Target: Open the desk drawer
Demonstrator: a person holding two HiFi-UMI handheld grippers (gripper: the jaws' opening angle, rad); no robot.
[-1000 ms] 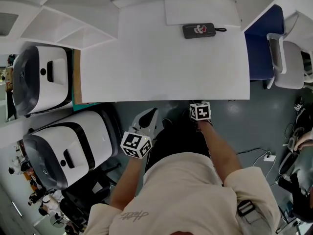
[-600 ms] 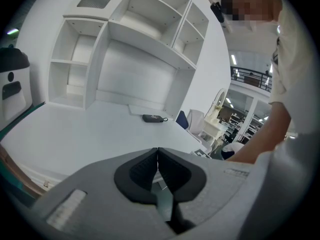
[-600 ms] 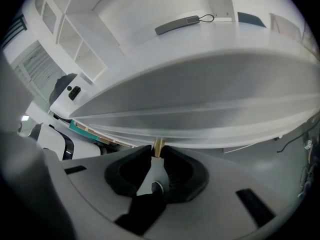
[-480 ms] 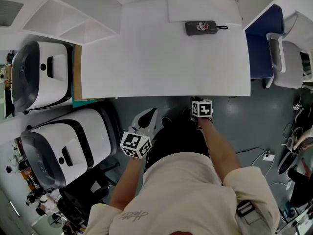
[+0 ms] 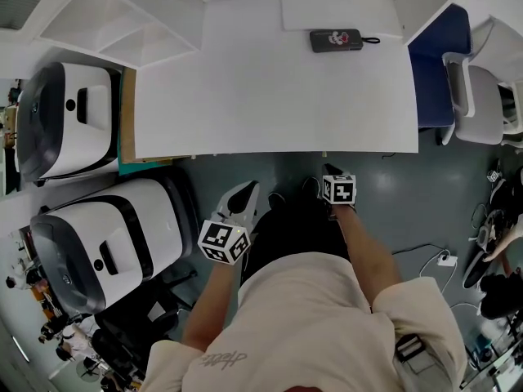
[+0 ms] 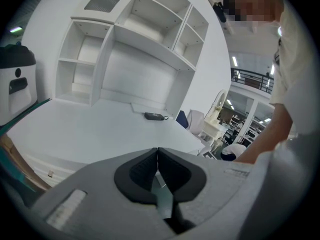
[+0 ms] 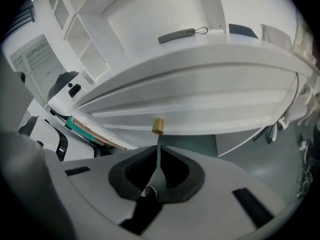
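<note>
Grasping step: the right claw (image 7: 158, 147), its jaws just closed, was clenched, apparently empty; the drawer knob (image 7: 158, 125) stood at twelve o'clock beyond its tips, under the table (image 7: 210, 59). The left claw (image 6: 158, 150) was clenched, idle. Next: regrip the knob, pull.

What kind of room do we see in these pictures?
Probably an open office or workshop: a white desk, a shelf unit at its back, and an office chair beside it.

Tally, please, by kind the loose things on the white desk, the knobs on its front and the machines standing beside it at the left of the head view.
Dark pouch: 1
Drawer knob: 1
White-and-black machines: 2
Total: 4
</note>
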